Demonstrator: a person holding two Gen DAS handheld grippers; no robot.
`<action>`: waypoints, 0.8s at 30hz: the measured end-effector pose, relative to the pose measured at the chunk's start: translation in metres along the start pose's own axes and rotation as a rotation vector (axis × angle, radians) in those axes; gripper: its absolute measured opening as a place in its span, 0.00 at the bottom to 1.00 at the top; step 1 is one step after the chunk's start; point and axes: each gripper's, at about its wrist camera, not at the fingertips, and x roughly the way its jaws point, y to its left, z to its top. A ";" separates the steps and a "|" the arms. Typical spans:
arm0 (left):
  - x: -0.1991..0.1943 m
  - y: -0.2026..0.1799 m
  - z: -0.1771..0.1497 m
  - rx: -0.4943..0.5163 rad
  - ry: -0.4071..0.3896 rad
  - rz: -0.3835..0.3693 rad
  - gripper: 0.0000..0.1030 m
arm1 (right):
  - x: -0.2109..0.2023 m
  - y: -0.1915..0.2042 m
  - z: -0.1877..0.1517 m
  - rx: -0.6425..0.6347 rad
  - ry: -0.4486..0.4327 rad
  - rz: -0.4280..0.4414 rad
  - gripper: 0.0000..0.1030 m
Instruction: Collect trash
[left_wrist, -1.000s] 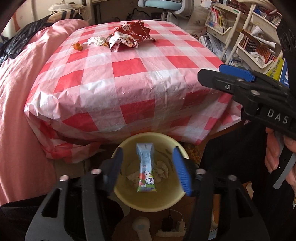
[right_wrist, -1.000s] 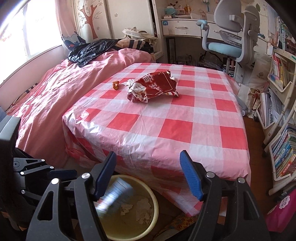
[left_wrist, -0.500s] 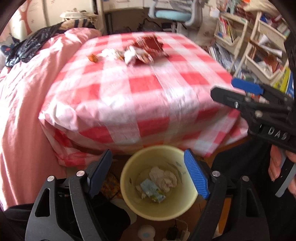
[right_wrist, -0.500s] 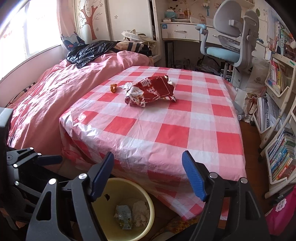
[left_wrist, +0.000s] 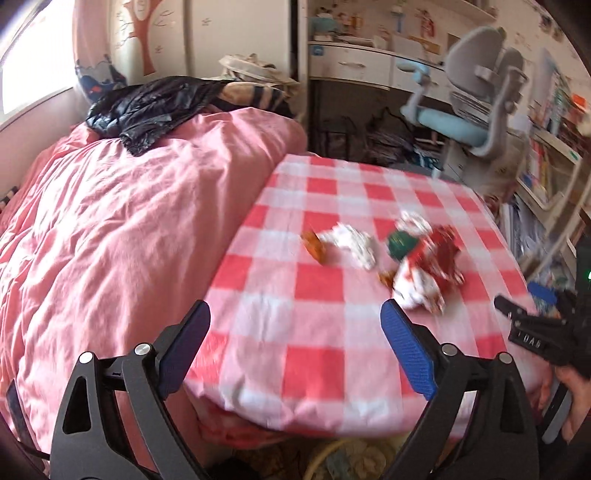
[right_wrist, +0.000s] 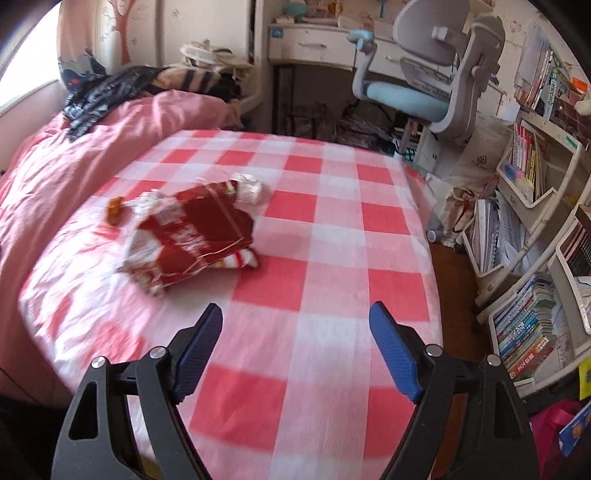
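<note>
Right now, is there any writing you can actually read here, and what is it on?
"DAS", upside down and smeared: black body of the right gripper, whose fingers have just been opening, empty.
Red snack bag: white print, too blurred to read.
Book spines on the shelves: too small.
Pale bag by the chair: emblem too small.

1. I see soft daylight entering from the window at upper left, which is blown out to white in both views.
2. Motion blur smears the checked tablecloth and the red snack wrapper.
3. The fisheye bends the bookshelf; dark vignette fills the corners.
4. Shadows are faint, glare mild.
</note>
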 end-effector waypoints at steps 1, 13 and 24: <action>0.008 0.003 0.008 -0.013 0.001 0.003 0.87 | 0.006 0.000 0.004 0.004 0.011 -0.008 0.76; 0.055 0.005 0.051 -0.020 0.006 0.049 0.92 | 0.086 -0.011 0.049 0.111 0.122 -0.005 0.94; 0.076 0.010 0.060 -0.024 0.098 0.024 0.93 | 0.092 -0.009 0.059 0.107 0.121 -0.002 0.94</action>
